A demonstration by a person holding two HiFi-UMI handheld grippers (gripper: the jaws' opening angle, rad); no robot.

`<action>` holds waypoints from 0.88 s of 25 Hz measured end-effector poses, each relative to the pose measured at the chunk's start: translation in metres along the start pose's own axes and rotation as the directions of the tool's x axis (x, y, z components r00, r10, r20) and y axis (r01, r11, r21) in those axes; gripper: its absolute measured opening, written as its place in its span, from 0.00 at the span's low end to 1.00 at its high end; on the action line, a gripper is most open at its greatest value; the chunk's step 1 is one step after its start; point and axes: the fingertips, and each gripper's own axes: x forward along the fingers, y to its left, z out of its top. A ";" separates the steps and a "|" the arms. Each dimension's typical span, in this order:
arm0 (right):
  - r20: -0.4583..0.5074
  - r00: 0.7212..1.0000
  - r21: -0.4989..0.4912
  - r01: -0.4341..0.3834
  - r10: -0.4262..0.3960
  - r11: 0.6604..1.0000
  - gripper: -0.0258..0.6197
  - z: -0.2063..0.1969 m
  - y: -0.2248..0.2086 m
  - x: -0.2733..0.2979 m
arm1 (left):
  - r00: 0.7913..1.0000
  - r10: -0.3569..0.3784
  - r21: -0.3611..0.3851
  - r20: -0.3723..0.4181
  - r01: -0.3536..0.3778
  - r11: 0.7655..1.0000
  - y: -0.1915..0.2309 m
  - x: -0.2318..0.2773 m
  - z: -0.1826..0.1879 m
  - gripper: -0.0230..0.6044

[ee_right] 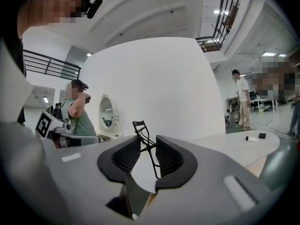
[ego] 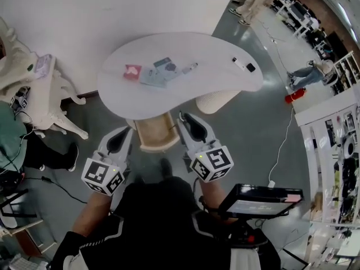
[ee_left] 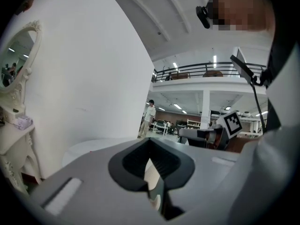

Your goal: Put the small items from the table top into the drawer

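As head view looks down: white desk (ego: 225,55) w/ small items (ego: 160,71); open drawer (ego: 154,133) below edge, btwn L gripper (ego: 117,141) & R gripper (ego: 194,126).
L gripper view: fingers (ee_left: 129,161) closed together, empty.
R gripper view: fingers (ee_right: 171,158) clamped on black eyelash curler (ee_right: 139,126), upright, off desk.

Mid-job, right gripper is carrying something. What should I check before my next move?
1. Right gripper clamped on eyelash curler: ok.
2. Drawer open: ok.
3. Curler above drawer opening: not ok, the gripper sits beside its right rim.
4. Left gripper empty, jaws together: ok.
5. Table cleared: not ok, red packet and other small items lie on it.
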 end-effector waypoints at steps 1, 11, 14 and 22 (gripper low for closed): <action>0.002 1.000 -0.004 -0.015 0.015 1.000 0.20 0.003 -0.005 0.006 | 1.000 0.010 -0.003 0.006 -0.010 1.000 0.001 0.005 0.003 0.04; -0.019 0.988 -0.042 -0.155 0.154 0.987 0.20 0.007 -0.047 0.058 | 0.994 0.099 0.049 0.038 -0.101 0.994 0.013 0.047 0.020 0.04; -0.042 0.978 -0.040 -0.206 0.204 0.978 0.20 0.001 -0.055 0.069 | 0.991 0.127 0.063 0.029 -0.129 0.990 0.015 0.059 0.015 0.04; -0.170 0.931 -0.042 -0.334 0.323 0.942 0.20 -0.040 -0.070 0.091 | 0.976 0.218 0.041 -0.017 -0.218 0.975 0.014 0.083 -0.022 0.04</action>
